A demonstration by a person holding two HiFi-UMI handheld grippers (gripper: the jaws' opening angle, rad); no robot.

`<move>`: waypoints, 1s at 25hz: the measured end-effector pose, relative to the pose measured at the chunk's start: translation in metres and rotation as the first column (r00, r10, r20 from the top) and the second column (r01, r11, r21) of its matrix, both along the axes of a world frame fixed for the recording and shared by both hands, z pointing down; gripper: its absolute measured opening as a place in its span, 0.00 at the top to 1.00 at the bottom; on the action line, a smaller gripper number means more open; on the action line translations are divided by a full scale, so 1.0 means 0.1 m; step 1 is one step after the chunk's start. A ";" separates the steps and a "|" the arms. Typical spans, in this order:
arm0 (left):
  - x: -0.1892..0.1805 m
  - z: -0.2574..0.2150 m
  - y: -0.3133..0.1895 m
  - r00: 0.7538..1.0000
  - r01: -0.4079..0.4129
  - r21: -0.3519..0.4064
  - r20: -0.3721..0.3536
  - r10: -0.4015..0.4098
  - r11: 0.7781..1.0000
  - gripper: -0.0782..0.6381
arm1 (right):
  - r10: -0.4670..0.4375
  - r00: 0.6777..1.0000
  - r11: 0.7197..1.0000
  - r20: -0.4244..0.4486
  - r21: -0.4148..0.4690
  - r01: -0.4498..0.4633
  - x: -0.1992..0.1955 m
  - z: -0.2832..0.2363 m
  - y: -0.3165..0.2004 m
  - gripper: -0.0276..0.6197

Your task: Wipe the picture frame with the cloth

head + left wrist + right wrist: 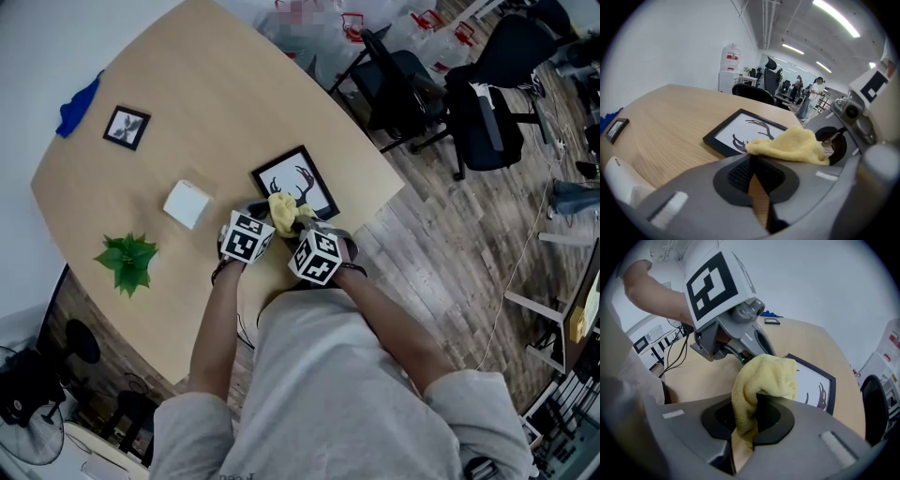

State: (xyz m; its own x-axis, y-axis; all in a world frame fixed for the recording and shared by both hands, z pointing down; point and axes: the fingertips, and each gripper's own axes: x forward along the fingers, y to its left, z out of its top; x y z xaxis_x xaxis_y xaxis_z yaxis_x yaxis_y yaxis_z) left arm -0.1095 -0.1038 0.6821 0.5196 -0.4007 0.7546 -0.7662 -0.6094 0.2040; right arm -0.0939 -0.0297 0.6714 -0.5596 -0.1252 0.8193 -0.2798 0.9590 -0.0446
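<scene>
This is an open-plan office, shown by black swivel chairs [497, 94] on a wood-plank floor [450, 244], long strip lights [834, 18] across a high ceiling, a water dispenser [731, 70] by the wall, a pale laminate meeting table [216, 103], and people standing among distant desks [811, 91].

The table [216, 103] is light wood with rounded corners. A blue rag [77, 108] hangs over its far left edge, with a small black frame [127, 127] just beside it. A white box [187, 203] sits mid-table. A green plant [127, 261] stands near the left edge. Two black office chairs [487, 103] stand on the wooden floor [441, 244] beyond the right edge.
</scene>
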 end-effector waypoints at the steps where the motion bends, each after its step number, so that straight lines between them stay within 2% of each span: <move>1: 0.00 0.00 0.00 1.000 0.003 0.001 -0.001 -0.003 1.000 0.82 | -0.007 1.000 1.000 -0.001 0.002 0.007 0.02 0.00 0.01 0.88; 7: 0.00 -0.01 -0.01 1.000 0.019 -0.007 -0.014 -0.019 1.000 0.82 | -0.129 0.990 0.988 -0.059 0.083 0.133 0.08 -0.01 0.11 0.88; 10: 0.00 -0.01 -0.01 1.000 0.021 -0.008 -0.019 -0.021 1.000 0.82 | -0.155 0.985 0.983 -0.070 0.092 0.161 0.09 -0.01 0.12 0.88; 25: -0.03 -0.01 -0.02 0.999 0.046 -0.011 -0.025 -0.046 0.999 0.82 | -0.047 0.995 0.993 -0.088 0.103 0.056 0.67 0.02 -0.23 0.88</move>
State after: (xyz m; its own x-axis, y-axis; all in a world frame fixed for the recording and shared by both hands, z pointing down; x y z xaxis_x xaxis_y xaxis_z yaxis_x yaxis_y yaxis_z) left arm -0.1126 -0.1054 0.6810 0.5197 -0.4171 0.7456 -0.7879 -0.5715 0.2294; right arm -0.0269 -0.0527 0.6732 -0.4966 -0.1856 0.8479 -0.2281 0.9705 0.0788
